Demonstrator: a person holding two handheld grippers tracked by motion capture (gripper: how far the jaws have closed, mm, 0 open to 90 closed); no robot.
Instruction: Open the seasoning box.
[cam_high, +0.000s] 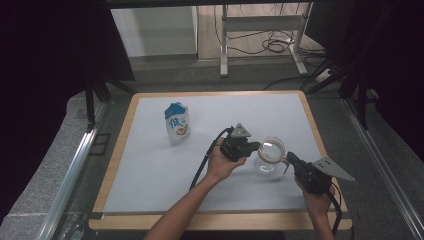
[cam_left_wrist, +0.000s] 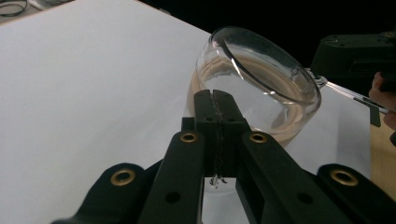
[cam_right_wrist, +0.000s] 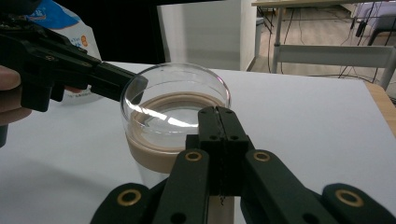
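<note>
Two grippers meet at the glass jar (cam_high: 270, 156) standing near the right side of the table (cam_high: 150, 170): your left gripper (cam_high: 256, 146) and right gripper (cam_high: 289, 158) both have jaws pressed together, likely pinching its rim from opposite sides to steady it.

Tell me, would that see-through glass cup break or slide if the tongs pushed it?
The glass cup looks like clear, thin-walled glass, so it's probably stiff but breakable if knocked hard. Its smooth shiny wall could be slippery for the left tongs at its rim. It stands upright with a wide mouth on the smooth white table, so a gentle push would likely slide it, not tip it.
</note>
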